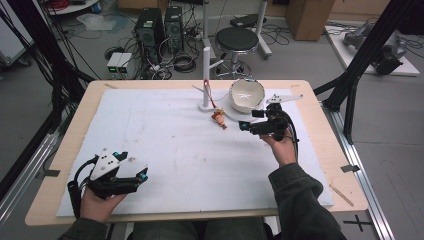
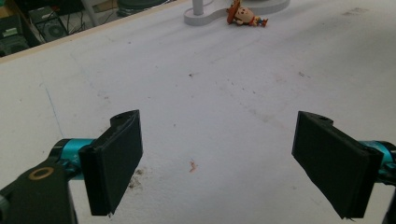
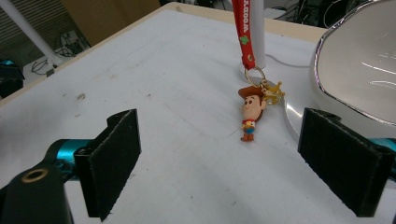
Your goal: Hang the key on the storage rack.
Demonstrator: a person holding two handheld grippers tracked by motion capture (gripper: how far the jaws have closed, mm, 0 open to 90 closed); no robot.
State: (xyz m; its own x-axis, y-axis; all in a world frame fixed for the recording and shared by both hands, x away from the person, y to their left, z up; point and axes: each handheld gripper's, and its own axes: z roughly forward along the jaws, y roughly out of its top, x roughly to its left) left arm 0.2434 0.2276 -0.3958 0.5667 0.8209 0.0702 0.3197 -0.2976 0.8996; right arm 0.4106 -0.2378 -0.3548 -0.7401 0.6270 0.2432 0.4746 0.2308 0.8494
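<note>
You are sitting at a counter [image 1: 60, 165] covered with a white sheet, holding a gripper in each hand. Your left gripper [image 1: 141, 175] is hovering near the front left corner, its jaws spread wide with nothing between them. Your right gripper [image 1: 243, 125] is reaching toward the far edge, right of centre, its jaws likewise parted and empty.

Just ahead of the right jaws, a small cowboy figure keychain [image 3: 251, 110] is lying on the sheet. A gold ring [image 3: 254, 74] is joining it to a red strap [image 3: 242, 30], which is running up alongside a white post [image 1: 206, 67] standing on a flat white base [image 1: 205, 106] near the far edge. Whether the strap is hooked on the post is not clear. A glossy white bowl [image 1: 246, 95] is sitting tilted just to the right of the figure.

The figure is probably light and hard, so it may skid on the sheet if nudged. The strap looks soft and limp, and is likely the easiest place to pinch, just above the ring. The bowl looks breakable; keeping the jaws clear of its rim seems wise.
</note>
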